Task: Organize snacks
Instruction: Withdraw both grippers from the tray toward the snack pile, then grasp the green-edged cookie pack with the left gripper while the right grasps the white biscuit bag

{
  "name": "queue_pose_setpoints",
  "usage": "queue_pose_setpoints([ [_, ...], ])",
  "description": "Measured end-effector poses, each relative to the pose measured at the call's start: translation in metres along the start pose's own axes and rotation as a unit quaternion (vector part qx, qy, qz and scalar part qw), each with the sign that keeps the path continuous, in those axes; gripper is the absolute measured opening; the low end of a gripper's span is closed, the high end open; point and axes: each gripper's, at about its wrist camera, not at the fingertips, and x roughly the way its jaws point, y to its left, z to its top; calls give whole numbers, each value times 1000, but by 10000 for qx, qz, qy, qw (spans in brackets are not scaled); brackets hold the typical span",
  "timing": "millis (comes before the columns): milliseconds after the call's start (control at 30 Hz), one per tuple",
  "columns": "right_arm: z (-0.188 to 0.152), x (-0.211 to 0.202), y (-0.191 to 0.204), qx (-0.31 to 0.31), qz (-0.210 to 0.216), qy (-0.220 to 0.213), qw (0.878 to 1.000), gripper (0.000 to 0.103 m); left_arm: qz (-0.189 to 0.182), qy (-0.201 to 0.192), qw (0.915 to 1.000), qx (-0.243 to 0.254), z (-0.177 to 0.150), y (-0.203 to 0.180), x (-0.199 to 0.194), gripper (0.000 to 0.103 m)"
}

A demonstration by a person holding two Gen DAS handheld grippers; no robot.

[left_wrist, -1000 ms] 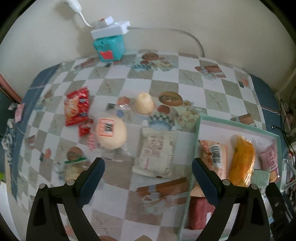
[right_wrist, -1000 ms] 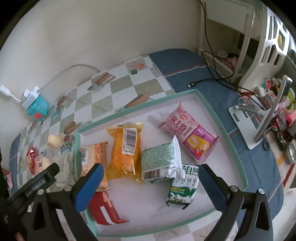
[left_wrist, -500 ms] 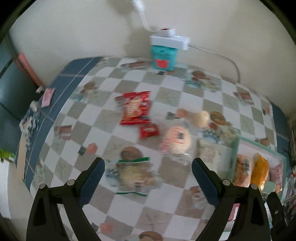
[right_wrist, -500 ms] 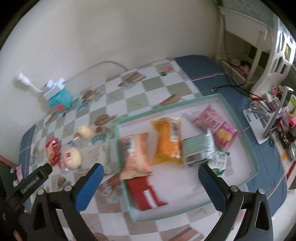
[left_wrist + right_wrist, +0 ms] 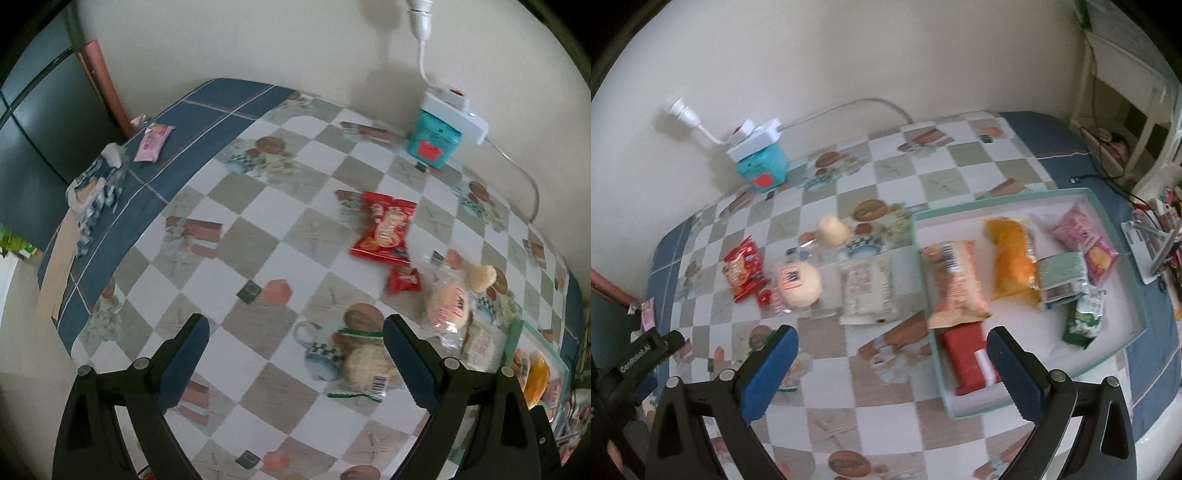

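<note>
Both tools are spread and empty. The clear rice-cake pack (image 5: 364, 360) lies on the table, just ahead of the left tool (image 5: 293, 363), off its right finger; the tray (image 5: 1141, 295) sits far right.

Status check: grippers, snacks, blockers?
Left gripper open, empty. Right gripper open, empty. Six snacks in tray; red packet and others loose. Nothing blocking.

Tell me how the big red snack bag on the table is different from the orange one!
The red snack bag lies on the checkered tablecloth, outside the tray; the orange bag is already inside it. The red one looks smaller and bears a printed picture; the orange one is longer and plain. Both lie flat, untouched by either claw.
</note>
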Motion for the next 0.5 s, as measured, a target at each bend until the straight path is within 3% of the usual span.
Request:
queue_pose_setpoints([
  [233,-3,25,17,-165,-70,102,9998,103,-95,543,9985,-70,-4,2,38,95],
  [500,-3,75,24,-373,-11,162,9992,103,-239,1218,9922,101,-26,-30,89,95],
])
